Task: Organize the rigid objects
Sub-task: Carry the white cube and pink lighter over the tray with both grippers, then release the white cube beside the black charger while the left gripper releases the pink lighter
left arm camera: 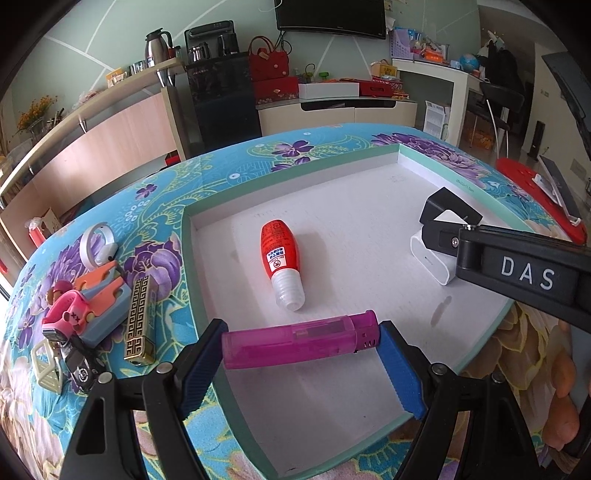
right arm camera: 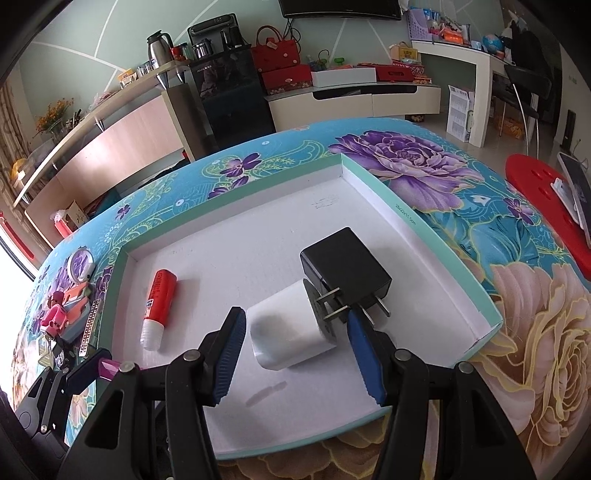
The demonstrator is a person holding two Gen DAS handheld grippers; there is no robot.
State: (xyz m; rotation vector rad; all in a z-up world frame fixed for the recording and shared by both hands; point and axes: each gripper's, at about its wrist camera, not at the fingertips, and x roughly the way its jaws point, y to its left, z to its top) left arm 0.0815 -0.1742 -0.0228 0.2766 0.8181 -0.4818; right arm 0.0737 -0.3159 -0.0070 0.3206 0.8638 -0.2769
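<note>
Left hand-held gripper (left arm camera: 301, 354) pinches pink lighter (left arm camera: 299, 343); right hand-held gripper (right arm camera: 295, 350) spread around white charger (right arm camera: 288, 332).

Floral table (right arm camera: 424, 166) w/ tray (right arm camera: 458, 266) (trinkets (left arm camera: 88, 306) beside)

We're in a home living room. A wall-mounted TV (left arm camera: 330, 16) hangs over a low white media cabinet (left arm camera: 338, 110) stacked with red gift boxes (left arm camera: 275, 90) and a red handbag (left arm camera: 267, 62). Beside it we see a dark water dispenser (left arm camera: 221, 85), and a long wooden sideboard (left arm camera: 92, 122) with a steel thermos jug (left arm camera: 155, 48) and orange flowers (left arm camera: 37, 110). On the right stands a white desk (right arm camera: 476, 70) with a globe (right arm camera: 493, 42) and clutter. A floral tablecloth (right arm camera: 406, 158) covers the work table; a red plastic stool (right arm camera: 543, 206) stands beside it.
</note>
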